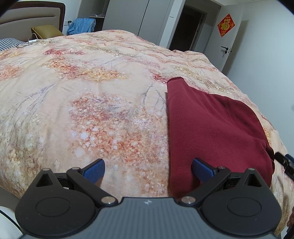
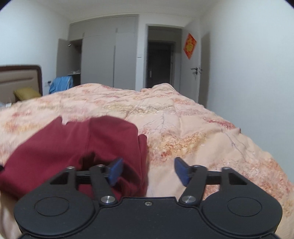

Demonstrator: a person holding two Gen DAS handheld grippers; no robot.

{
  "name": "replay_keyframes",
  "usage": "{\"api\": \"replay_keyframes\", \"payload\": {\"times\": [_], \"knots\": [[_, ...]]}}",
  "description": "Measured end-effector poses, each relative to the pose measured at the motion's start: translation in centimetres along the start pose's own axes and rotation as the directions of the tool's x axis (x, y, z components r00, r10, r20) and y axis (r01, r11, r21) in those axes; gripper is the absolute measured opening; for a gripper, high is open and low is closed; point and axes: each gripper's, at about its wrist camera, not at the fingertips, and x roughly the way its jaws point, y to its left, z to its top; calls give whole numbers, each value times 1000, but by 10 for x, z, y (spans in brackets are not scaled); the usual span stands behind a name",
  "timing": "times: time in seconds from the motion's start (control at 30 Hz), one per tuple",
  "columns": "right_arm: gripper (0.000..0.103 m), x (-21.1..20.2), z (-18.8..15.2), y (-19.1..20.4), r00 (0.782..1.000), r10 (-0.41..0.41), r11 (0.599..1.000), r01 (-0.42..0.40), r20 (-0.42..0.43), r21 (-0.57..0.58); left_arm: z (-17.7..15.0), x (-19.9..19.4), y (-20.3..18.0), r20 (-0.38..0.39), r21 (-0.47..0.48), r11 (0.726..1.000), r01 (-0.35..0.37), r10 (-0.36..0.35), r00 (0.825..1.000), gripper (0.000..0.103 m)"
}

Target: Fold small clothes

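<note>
A small dark red garment [image 1: 211, 125] lies folded on the floral bedspread [image 1: 91, 92]. My left gripper [image 1: 148, 170] is open, low over the bed, and its right finger is over the garment's near left edge. In the right wrist view the garment [image 2: 77, 143] lies at the lower left. My right gripper [image 2: 148, 171] is open, with its left finger over the garment's bunched right edge and its right finger over bare bedspread [image 2: 211, 143]. Neither gripper holds anything.
The bed's headboard [image 1: 31, 12] and a yellow pillow [image 1: 46, 31] are at the far left, with a blue cloth [image 1: 82, 25] behind. A wardrobe [image 2: 108, 58], a dark doorway [image 2: 159, 64] and a door with a red decoration [image 1: 226, 24] stand beyond the bed.
</note>
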Motion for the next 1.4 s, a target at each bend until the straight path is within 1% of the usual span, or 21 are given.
{"api": "replay_keyframes", "payload": {"times": [0.03, 0.1, 0.13, 0.2, 0.27, 0.33, 0.4, 0.47, 0.57, 0.7, 0.8, 0.93, 1.07, 1.23, 1.33, 1.4], "knots": [[72, 4, 3, 0, 1000, 4, 1000, -4, -5, 22, 0, 0, 0, 0, 0, 1000, 0, 0, 1000, 103], [82, 13, 10, 2, 1000, 5, 999, -4, -23, 53, 0, 0, 0, 0, 0, 1000, 0, 0, 1000, 103], [84, 18, 13, 3, 999, 8, 998, -5, -33, 62, 0, 0, 0, 0, 0, 1000, 0, 0, 1000, 103], [90, 30, 18, 7, 999, 11, 998, -8, -50, 65, 0, 0, 0, 0, 1, 1000, 0, 0, 1000, 103], [95, 39, 19, 13, 998, 9, 999, -6, -58, 47, 0, 0, 0, 0, 0, 1000, 0, 0, 1000, 103], [97, 47, 18, 18, 997, -15, 1000, 15, -71, 8, 0, 0, 0, 0, 0, 1000, 0, 0, 1000, 103], [99, 52, 13, 22, 996, -33, 999, 30, -87, -29, 0, 0, 0, 0, 0, 1000, 1, -1, 1000, 103], [102, 50, 5, 21, 995, -45, 999, 43, -90, -32, 0, 0, 0, 0, -1, 1000, 3, -3, 1000, 103], [102, 44, -13, 16, 994, -56, 998, 54, -89, -26, 0, 1, 2, -1, -1, 1000, 9, -9, 1000, 103], [102, 35, -29, 8, 996, -59, 998, 60, -75, 15, -1, 1, 2, -1, 4, 1000, 14, -14, 1000, 103], [102, 31, -33, 4, 995, -69, 997, 71, -69, 34, -2, 1, 2, -1, 5, 1000, 14, -14, 1000, 103], [102, 24, -39, 6, 993, -98, 994, 100, -61, 34, -2, 1, 2, -4, 4, 1000, 14, -14, 1000, 103], [102, 19, -45, 2, 991, -116, 993, 118, -71, 24, -2, 1, 2, -5, 3, 1000, 14, -14, 1000, 103], [102, 13, -39, 1, 988, -131, 990, 134, -83, 31, -2, 1, 2, -5, 3, 1000, 14, -14, 1000, 103], [102, 8, -34, 7, 987, -150, 989, 150, -55, -10, -2, 1, 2, -5, 1, 1000, 12, -12, 1000, 103], [102, 9, -34, 13, 987, -154, 985, 151, -36, -79, -2, 1, 3, -5, 1, 1000, 12, -12, 1000, 103]]}}
